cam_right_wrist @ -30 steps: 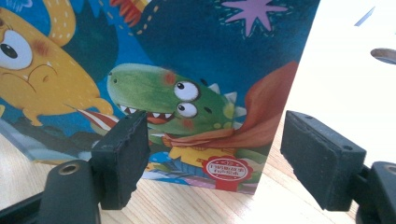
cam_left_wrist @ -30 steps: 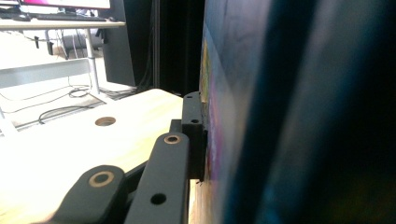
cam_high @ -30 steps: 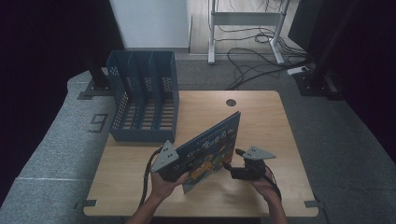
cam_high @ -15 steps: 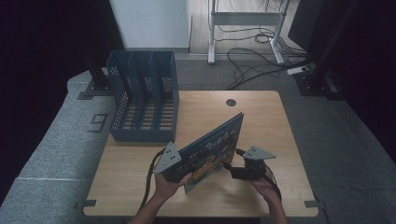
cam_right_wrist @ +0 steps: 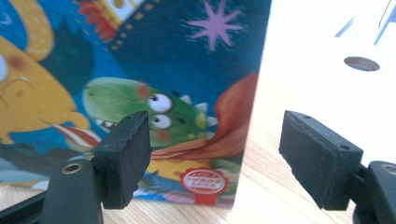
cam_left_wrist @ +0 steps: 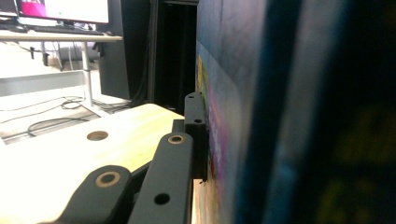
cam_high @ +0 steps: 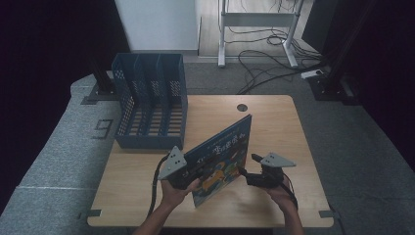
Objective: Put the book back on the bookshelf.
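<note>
Left gripper (cam_high: pixel 188 172), lower centre, pinching picture book (cam_high: pixel 222 154) standing tilted on table (cam_high: pixel 274 115); right gripper (cam_high: pixel 248 169) jaws spread, just right of book

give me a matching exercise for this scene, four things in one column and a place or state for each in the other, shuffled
Things:
1. picture book
2. blue file rack
3. left gripper
4. right gripper

Places or states:
A. jaws open, nothing between the pads
B. stands on edge on the table, tilted
C. clamped on the book's near edge
D. back left of the table, slots empty

Pairs: 1-B, 2-D, 3-C, 4-A
</note>
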`<state>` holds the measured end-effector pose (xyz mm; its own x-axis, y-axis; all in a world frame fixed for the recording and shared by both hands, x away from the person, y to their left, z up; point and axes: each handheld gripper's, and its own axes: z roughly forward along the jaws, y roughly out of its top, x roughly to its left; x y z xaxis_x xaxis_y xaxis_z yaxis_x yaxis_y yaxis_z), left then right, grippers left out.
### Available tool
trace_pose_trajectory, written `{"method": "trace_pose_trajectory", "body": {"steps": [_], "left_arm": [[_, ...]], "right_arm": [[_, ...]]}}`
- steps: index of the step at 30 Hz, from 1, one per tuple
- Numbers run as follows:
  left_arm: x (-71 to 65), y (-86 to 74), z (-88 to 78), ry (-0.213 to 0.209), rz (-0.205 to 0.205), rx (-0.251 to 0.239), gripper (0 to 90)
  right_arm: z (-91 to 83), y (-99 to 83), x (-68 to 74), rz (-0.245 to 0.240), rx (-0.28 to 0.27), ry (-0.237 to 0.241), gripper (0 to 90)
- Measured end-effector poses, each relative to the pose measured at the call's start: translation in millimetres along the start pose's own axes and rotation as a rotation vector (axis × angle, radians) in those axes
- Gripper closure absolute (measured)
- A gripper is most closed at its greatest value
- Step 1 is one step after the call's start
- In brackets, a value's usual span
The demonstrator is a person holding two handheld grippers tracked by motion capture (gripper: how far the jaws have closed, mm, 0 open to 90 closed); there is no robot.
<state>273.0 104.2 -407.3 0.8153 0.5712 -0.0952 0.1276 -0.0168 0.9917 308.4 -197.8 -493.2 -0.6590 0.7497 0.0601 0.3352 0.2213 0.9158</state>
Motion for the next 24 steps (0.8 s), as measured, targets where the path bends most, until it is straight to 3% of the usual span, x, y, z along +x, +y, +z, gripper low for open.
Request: {"method": "trace_pose_trajectory", "body": {"steps": [10,16,24], "left_arm": [[-3.5,30.8,-18.4,-0.007,0.039,-0.027,82.3],[2.0,41.3,-27.4,0.002,0.025,-0.05,82.3],[9.5,48.3,-32.4,0.05,0.011,-0.044,82.2]], "right_arm": [[-2.6,0.4,-1.7,0.003,-0.007,-0.006,24.4],[-0.4,-1.0,-1.7,0.009,-0.004,-0.004,24.5],[6.2,-4.4,-2.1,0.024,0.0,-0.001,25.2]]}}
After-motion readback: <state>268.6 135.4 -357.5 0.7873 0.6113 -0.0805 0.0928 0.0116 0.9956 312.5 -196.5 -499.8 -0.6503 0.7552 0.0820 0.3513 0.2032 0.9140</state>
